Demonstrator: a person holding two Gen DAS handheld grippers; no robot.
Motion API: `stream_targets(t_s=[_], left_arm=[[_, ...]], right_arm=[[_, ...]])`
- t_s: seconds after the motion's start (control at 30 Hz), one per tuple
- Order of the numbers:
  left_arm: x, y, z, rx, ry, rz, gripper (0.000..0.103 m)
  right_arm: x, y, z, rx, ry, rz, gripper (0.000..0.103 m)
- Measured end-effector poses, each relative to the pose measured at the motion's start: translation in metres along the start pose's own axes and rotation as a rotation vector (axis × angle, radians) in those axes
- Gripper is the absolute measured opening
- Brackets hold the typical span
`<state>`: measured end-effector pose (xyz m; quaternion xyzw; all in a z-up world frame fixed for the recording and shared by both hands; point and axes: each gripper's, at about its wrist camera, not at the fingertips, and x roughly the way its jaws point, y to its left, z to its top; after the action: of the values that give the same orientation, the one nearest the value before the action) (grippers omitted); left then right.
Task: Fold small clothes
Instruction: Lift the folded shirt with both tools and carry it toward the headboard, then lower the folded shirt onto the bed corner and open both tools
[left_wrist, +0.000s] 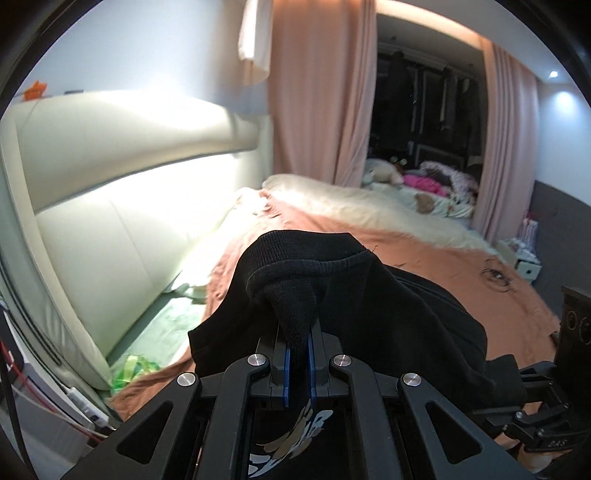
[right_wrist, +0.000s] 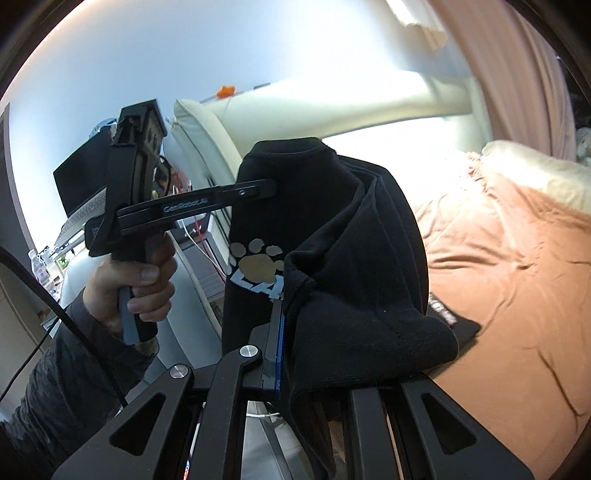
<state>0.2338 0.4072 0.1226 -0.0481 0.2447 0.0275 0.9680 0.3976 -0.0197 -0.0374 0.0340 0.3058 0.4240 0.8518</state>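
A small black garment (left_wrist: 369, 306) with a paw print (right_wrist: 258, 266) hangs in the air between both grippers, above an orange bedsheet (left_wrist: 424, 251). My left gripper (left_wrist: 298, 350) is shut on a pinch of its black fabric; it also shows in the right wrist view (right_wrist: 266, 190), gripping the garment's top edge. My right gripper (right_wrist: 286, 306) is shut on another edge of the garment; cloth drapes over its right finger and hides it. The garment's lower part touches the bed (right_wrist: 458, 321).
A cream padded headboard (left_wrist: 110, 206) runs along the left. A cream blanket (left_wrist: 369, 203), pink curtains (left_wrist: 317, 92) and a pile of toys and clothes (left_wrist: 424, 181) lie beyond. A white nightstand (left_wrist: 524, 262) stands at the right.
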Motion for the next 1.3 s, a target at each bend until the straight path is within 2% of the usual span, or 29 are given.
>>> stream_targets(t_s=[0.2, 0.27, 0.4, 0.57, 0.67, 0.7, 0.73, 0.77, 0.8, 0.87, 0.97, 1.17, 1.3], left_arm=[[0.081, 0.038, -0.007, 0.001, 0.094, 0.056, 0.006], [0.105, 0.046, -0.006, -0.008, 0.119, 0.063, 0.006], [0.165, 0.053, 0.0, 0.018, 0.182, 0.102, 0.006], [0.216, 0.054, -0.003, 0.032, 0.23, 0.167, 0.007], [0.247, 0.061, -0.012, 0.049, 0.266, 0.277, 0.017], [0.256, 0.063, -0.017, 0.046, 0.286, 0.302, 0.027], [0.26, 0.067, -0.02, 0.036, 0.293, 0.305, 0.04], [0.263, 0.069, -0.025, 0.021, 0.299, 0.301, 0.048], [0.263, 0.069, -0.028, 0.012, 0.303, 0.3, 0.061], [0.26, 0.068, -0.033, 0.013, 0.315, 0.294, 0.063], [0.252, 0.07, -0.041, 0.017, 0.337, 0.293, 0.063], [0.222, 0.078, -0.052, -0.039, 0.347, 0.281, 0.063], [0.204, 0.068, -0.072, -0.045, 0.368, 0.264, 0.063]], right_arm=[[0.039, -0.086, -0.006, 0.045, 0.059, 0.042, 0.005], [0.047, -0.126, -0.01, 0.077, 0.079, 0.046, 0.005], [0.054, -0.201, -0.013, 0.13, 0.081, 0.062, 0.005], [0.055, -0.29, -0.029, 0.223, 0.092, 0.061, 0.005], [0.052, -0.337, -0.043, 0.282, 0.11, -0.001, 0.008], [0.053, -0.358, -0.05, 0.311, 0.135, -0.045, 0.013], [0.054, -0.376, -0.059, 0.35, 0.16, -0.059, 0.019], [0.054, -0.394, -0.068, 0.391, 0.185, -0.072, 0.047], [0.052, -0.41, -0.076, 0.422, 0.202, -0.092, 0.076], [0.035, -0.442, -0.094, 0.471, 0.187, -0.134, 0.08], [0.01, -0.475, -0.103, 0.508, 0.193, -0.106, 0.08], [-0.037, -0.495, -0.104, 0.444, 0.195, -0.107, 0.08], [-0.036, -0.476, -0.092, 0.387, 0.206, -0.092, 0.08]])
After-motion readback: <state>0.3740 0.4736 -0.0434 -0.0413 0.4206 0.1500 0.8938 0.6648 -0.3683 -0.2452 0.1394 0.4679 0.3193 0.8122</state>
